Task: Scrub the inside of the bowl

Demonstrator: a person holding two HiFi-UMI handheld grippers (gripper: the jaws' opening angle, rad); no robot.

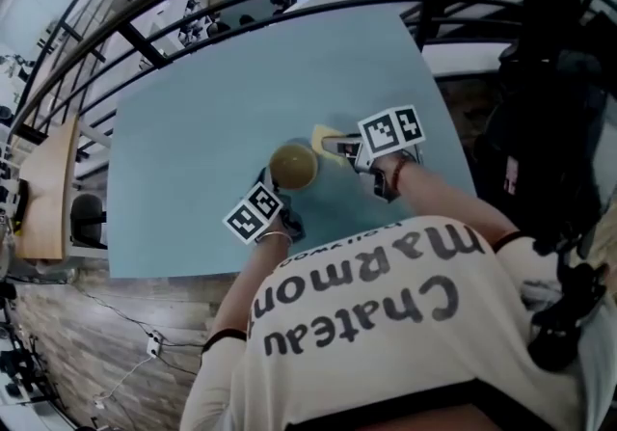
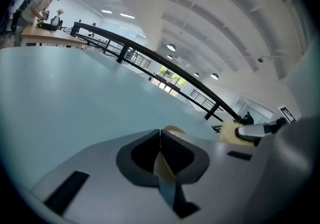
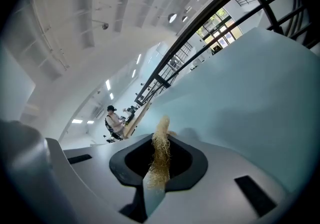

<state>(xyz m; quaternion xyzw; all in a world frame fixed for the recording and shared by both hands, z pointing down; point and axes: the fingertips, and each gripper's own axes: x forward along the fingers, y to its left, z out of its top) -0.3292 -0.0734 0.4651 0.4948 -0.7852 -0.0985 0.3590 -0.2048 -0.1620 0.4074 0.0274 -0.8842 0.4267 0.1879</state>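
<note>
The bowl [image 1: 293,166] stands upright on the bench [image 1: 183,130], close to the near edge and right of the middle. The left tongs [image 2: 161,142] are clenched on its near rim, a thin tan edge pinched between the pads. The right tongs [image 3: 161,144] grasp a straw-coloured fibrous scrubber [image 3: 161,135], which sticks out past their tips. In the head view the scrubber sits just beside the bowl's far-right rim, outside the bowl; whether it touches the rim I cannot tell. Bare bench spreads wide to the left and on the far side. A black railing [image 1: 183,19] curves beyond the far edge.
</note>
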